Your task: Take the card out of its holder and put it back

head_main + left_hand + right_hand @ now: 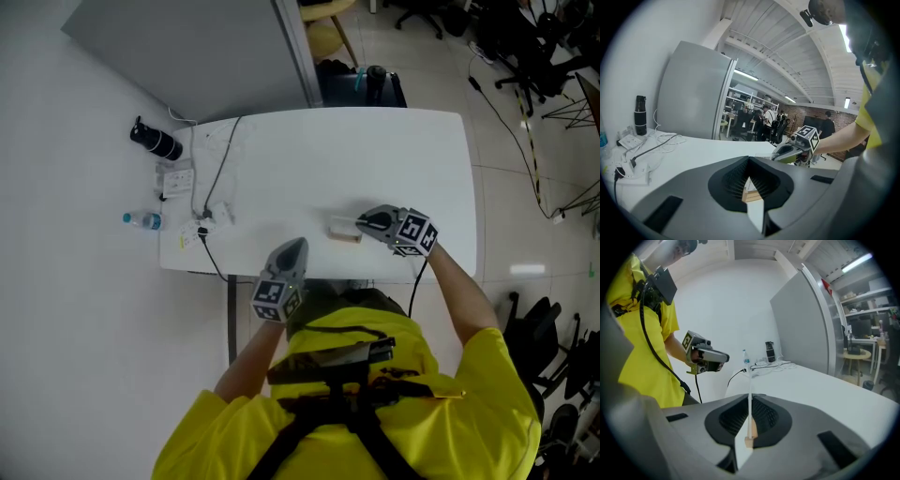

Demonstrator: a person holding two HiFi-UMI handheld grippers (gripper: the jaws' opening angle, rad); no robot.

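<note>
Now the right tool (750, 398) nips the card (749, 376) upright in its holder (749, 442); the left tool (749, 161) is closed, empty.

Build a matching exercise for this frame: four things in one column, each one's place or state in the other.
Things:
1. card
2. wooden holder
3. left gripper
4. black flask

Places or states:
A. at the table's far left corner
B. over the table's near edge, jaws shut on nothing
C. pinched between the right gripper's jaws
D. on the table, under the card

Pairs: 1-C, 2-D, 3-B, 4-A
</note>
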